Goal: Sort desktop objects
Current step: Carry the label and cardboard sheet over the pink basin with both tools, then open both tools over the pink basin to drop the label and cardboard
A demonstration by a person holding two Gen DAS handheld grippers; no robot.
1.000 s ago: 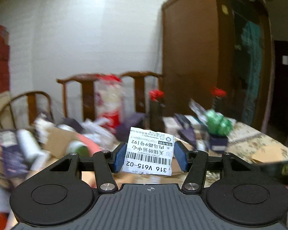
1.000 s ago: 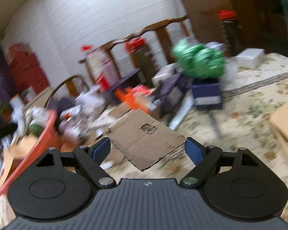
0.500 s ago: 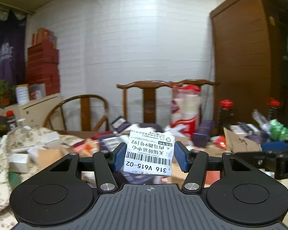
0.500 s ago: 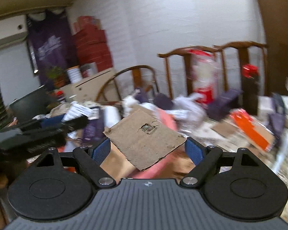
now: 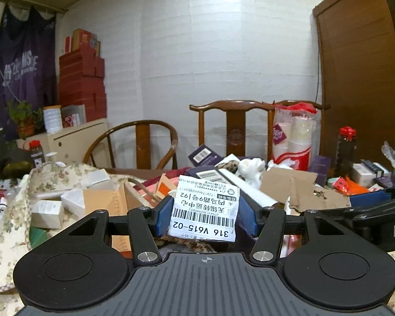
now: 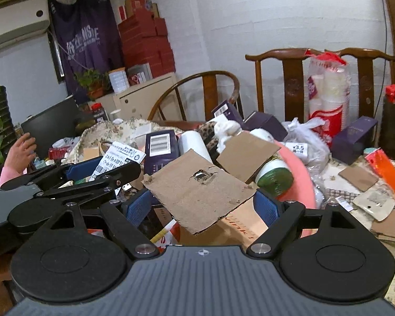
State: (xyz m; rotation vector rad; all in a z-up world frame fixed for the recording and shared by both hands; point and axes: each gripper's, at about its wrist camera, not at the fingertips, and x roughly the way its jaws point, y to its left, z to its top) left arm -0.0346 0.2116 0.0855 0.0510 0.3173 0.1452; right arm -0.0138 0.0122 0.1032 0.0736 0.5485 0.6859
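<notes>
Cardboard scrap clamped edge-to-edge in right gripper, above the near clutter: light, stiff, bends easily. Left gripper pinches a labelled packet, light, held by its sides.

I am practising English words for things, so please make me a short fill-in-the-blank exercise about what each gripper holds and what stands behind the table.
1. The left gripper holds a white shipping label printed with a black ____.
2. The right gripper holds a torn piece of brown ____.
3. The stacked boxes against the white wall are ____ in colour.
4. Behind the cluttered table stand wooden ____.

Missing words: barcode; cardboard; red; chairs
</notes>
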